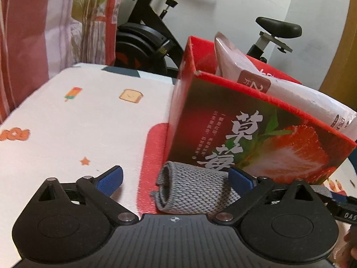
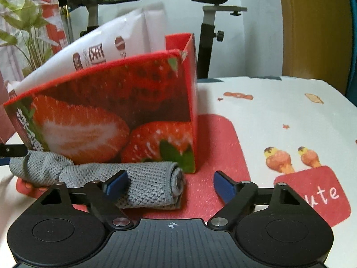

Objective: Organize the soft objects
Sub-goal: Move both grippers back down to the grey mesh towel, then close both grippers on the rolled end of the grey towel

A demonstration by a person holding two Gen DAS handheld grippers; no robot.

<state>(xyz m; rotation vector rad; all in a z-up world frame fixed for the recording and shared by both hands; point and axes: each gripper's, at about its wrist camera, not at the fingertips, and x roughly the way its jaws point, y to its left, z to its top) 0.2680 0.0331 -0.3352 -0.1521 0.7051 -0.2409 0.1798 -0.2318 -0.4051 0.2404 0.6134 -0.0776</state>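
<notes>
A grey knitted cloth [image 1: 189,192] lies rolled on the table, right against the front of a red strawberry-print box [image 1: 245,122]. My left gripper [image 1: 176,178] is open and straddles the roll's left end; its right pad [image 1: 241,178] is at the cloth and its left pad is well off it. In the right wrist view the same cloth [image 2: 151,183] has its right end between the open jaws of my right gripper [image 2: 170,185]. The left pad [image 2: 116,185] lies over the roll, and the right pad is apart from it. A white packet [image 2: 111,44] stands in the box [image 2: 111,111].
The table [image 1: 67,122] wears a white cloth with cartoon prints and red patches [image 2: 223,145]. Behind it are an exercise bike [image 1: 145,40], a plant [image 2: 26,33] at the left, a white wall and a wooden door [image 2: 312,22].
</notes>
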